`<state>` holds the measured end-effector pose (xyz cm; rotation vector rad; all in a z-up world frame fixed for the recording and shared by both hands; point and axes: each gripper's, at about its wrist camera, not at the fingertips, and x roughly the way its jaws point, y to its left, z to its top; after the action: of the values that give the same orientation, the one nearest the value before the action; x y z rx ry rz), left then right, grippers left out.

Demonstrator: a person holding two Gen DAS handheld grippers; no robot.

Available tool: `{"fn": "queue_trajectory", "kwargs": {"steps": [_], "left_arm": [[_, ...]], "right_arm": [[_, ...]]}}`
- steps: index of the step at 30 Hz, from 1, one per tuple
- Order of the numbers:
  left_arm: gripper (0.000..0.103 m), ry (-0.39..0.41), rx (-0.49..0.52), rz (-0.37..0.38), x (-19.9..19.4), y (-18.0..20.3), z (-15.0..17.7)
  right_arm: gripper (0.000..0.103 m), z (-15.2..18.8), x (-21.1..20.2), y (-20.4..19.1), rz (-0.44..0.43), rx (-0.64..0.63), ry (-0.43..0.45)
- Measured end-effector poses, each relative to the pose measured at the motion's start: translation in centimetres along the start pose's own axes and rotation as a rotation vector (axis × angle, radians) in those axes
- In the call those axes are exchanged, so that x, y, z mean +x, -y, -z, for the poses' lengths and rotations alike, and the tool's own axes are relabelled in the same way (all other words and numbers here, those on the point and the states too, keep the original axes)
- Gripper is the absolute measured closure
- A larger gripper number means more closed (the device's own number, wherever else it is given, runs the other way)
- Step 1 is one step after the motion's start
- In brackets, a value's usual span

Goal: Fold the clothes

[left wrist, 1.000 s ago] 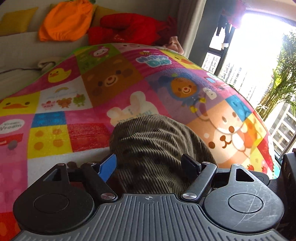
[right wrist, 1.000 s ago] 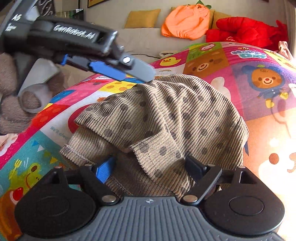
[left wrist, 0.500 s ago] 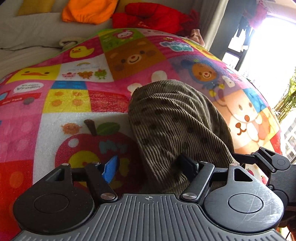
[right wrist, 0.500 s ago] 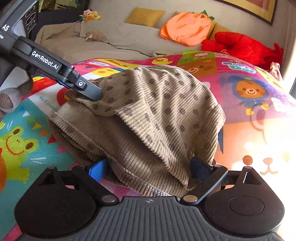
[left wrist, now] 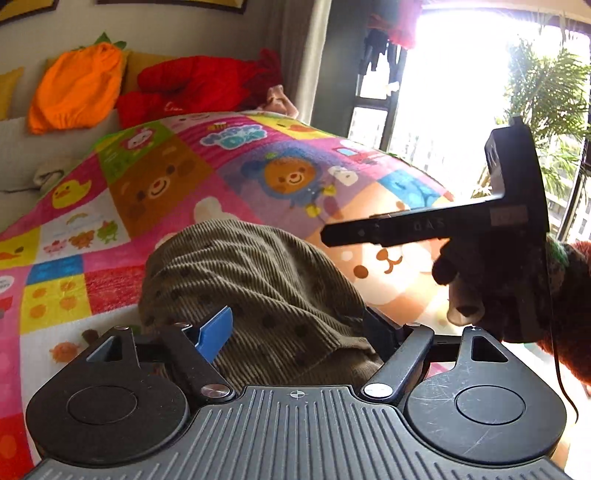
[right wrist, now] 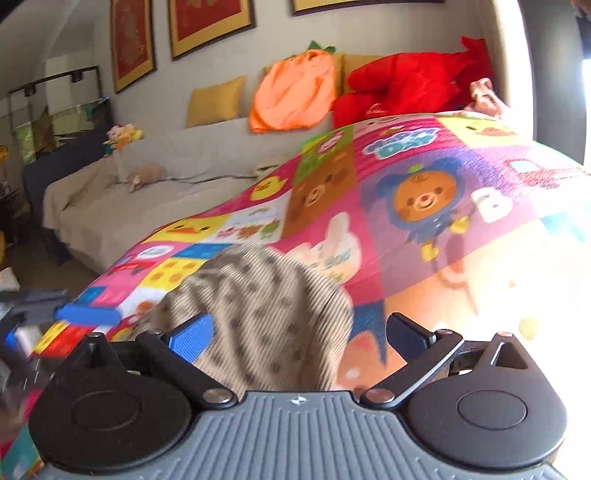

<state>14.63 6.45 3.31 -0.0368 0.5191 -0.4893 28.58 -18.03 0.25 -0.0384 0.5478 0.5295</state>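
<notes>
Brown dotted garment [left wrist: 258, 291] bunched on play mat [left wrist: 155, 192]; left gripper [left wrist: 295, 328] and right gripper [right wrist: 299, 332] both opening, straddling cloth, pads not pressing. Risk: released fold springs open, or fingers snag fabric on withdrawal

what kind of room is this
Most likely a home living room used as a play space: a cartoon-patterned play mat on the floor, a long sofa with cushions and soft toys behind it, and framed pictures on the wall.
</notes>
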Motion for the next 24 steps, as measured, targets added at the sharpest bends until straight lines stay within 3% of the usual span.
{"fn": "queue_trajectory", "kwargs": {"steps": [3, 7, 9, 16, 21, 24], "left_arm": [[0.022, -0.062, -0.002, 0.023, 1.5, -0.3, 1.3], [0.021, -0.095, -0.003, 0.058, 1.1, -1.0, 2.6], [0.021, -0.095, -0.014, 0.065, 0.8, -1.4, 2.7], [0.016, -0.085, -0.055, 0.078, 1.4, -1.6, 2.8], [0.015, -0.066, -0.068, 0.028, 0.6, -0.9, 2.9], [0.007, -0.039, -0.092, -0.029, -0.9, -0.4, 3.3]], "right_arm": [[0.003, -1.8, 5.0, 0.4, 0.018, 0.022, -0.030], [0.003, -1.1, 11.7, -1.1, 0.169, -0.156, -0.128], [0.001, -0.3, 13.5, -1.4, 0.190, -0.188, -0.135], [0.001, 0.2, 13.4, -1.5, 0.208, -0.180, -0.115], [0.000, 0.7, 12.0, -1.6, 0.231, -0.157, -0.092], [0.000, 1.5, 9.5, -1.6, 0.228, -0.107, -0.066]]}}
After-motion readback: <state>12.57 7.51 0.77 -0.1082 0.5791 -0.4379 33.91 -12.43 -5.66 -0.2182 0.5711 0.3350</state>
